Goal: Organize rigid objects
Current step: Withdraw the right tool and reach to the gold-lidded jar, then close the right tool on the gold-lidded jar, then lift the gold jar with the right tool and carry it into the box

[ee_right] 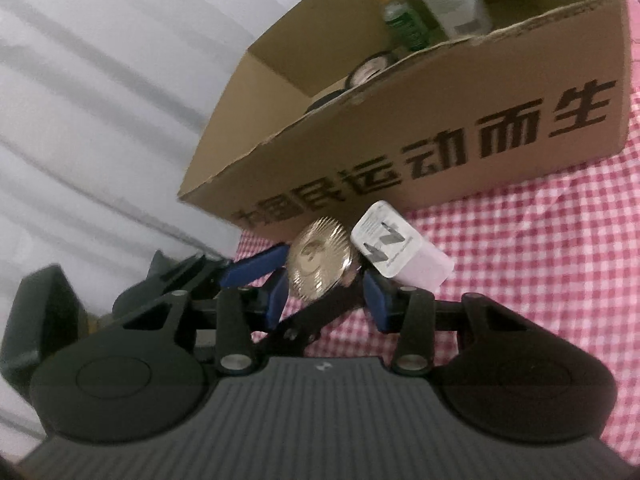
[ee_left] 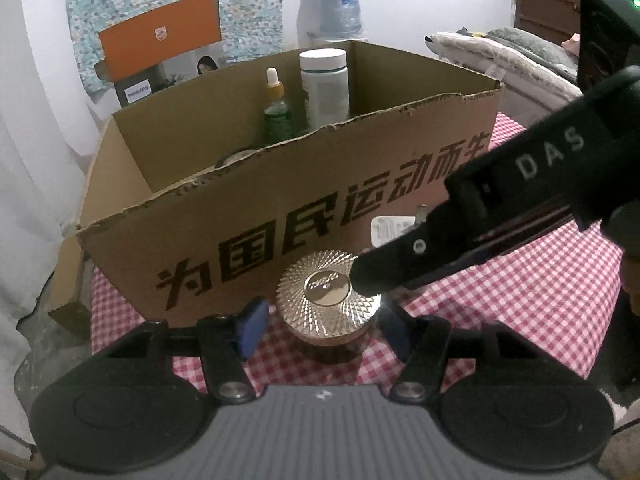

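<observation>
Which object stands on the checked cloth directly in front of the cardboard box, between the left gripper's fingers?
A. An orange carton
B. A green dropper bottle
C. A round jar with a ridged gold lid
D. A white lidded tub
C: the gold-lidded jar stands on the cloth before the box; the bottles are inside it.

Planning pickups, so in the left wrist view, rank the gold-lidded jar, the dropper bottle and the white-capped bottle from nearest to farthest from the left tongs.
1. Gold-lidded jar, between the left tongs, on the checkered cloth.
2. Dropper bottle, inside the cardboard box.
3. White-capped bottle, just behind it, to its right.
</observation>
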Demonstrator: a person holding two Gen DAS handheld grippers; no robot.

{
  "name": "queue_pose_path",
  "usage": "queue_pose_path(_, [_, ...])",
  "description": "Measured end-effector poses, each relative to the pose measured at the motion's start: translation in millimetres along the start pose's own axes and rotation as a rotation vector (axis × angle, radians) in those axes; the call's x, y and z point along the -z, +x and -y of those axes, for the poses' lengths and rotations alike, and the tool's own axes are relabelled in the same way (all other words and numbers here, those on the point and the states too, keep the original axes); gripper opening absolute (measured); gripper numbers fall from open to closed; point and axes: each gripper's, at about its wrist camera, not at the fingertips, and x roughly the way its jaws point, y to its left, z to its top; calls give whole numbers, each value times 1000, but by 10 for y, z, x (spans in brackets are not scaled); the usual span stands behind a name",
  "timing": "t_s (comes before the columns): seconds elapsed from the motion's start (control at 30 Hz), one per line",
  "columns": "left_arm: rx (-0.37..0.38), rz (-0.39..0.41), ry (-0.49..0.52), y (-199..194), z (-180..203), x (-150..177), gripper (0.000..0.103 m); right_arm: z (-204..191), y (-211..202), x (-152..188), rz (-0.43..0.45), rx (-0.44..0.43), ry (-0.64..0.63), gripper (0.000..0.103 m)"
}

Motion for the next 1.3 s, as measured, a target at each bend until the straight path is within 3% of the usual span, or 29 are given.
queue_pose_path(0.2, [6, 3, -12, 37, 18, 9, 58, -12, 133, -7, -21, -21, 8, 42])
queue_pose_path(0.6, [42, -49, -16, -168, 143, 119, 58, -87, 73, 174, -82, 17, -21, 42])
queue_pose_path(0.97, [16, -77, 15, -57, 226, 112, 59, -45, 75, 199, -74, 34, -46, 44])
queue_pose_path(1.3, [17, -86, -29, -179, 241, 127, 57, -104, 57, 257, -80, 35, -59, 45])
